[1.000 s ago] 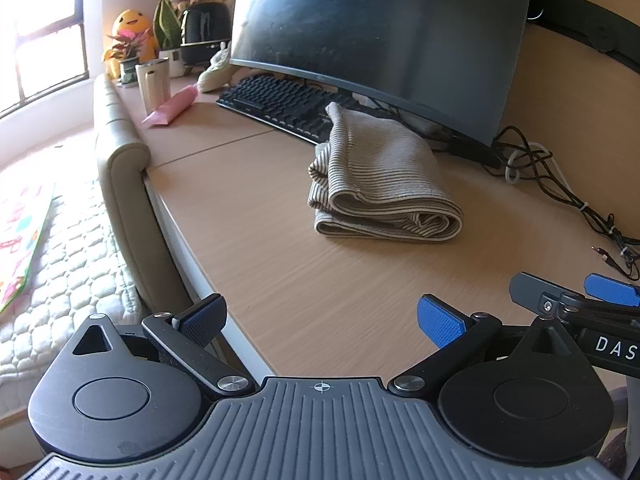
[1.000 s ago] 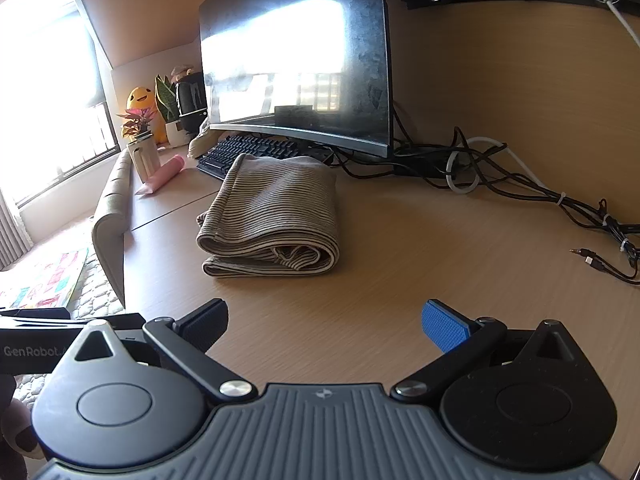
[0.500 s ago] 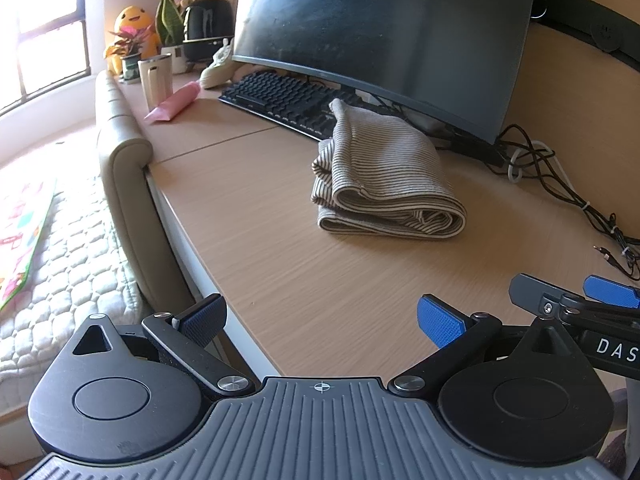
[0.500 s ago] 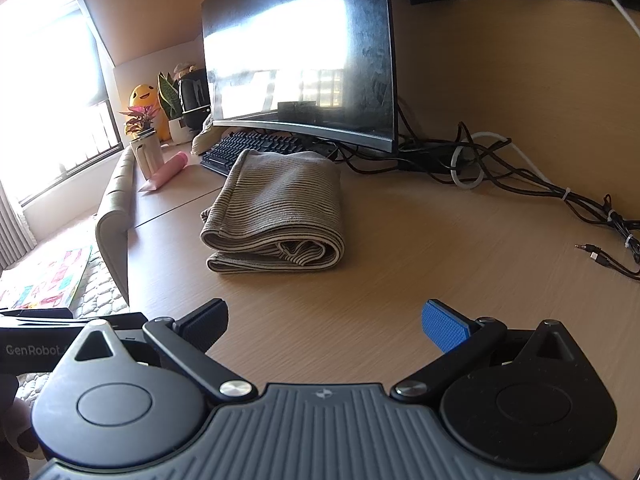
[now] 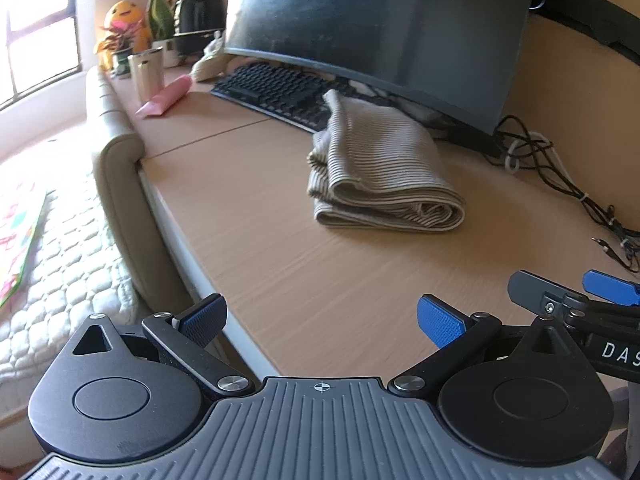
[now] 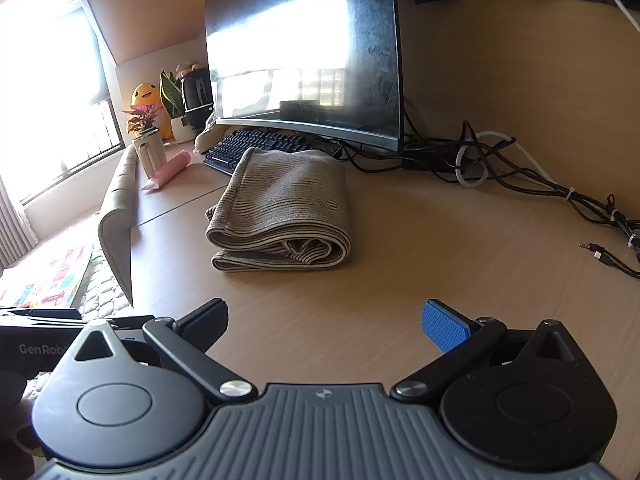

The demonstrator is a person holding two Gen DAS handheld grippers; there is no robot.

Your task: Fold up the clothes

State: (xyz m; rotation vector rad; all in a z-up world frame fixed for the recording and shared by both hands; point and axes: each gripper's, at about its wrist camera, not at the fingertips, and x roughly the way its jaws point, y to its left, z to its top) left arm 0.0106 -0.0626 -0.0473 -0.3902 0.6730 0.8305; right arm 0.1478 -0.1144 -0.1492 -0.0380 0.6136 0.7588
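1 beige striped knit garment [image 6: 280, 210] lies folded in a thick stack on light wood desk [image 6: 420, 280], just in front of black keyboard [image 6: 248, 148] & curved dark monitor [image 6: 304, 52]. 2 grippers: left gripper [image 5: 320, 318] & right gripper [image 6: 324, 322], both w/ jaws spread wide, holding nothing, well short of the cloth. Fold looks done; judging next = pull away or tidy loose front edge.

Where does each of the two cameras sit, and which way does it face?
Left wrist view: on the left gripper, facing across the desk at the folded striped cloth; its open jaws show, with the right gripper's tip at right.
Right wrist view: on the right gripper, facing the same cloth; its open jaws show, the left gripper's body at left.
Shared: cloth, keyboard, monitor.
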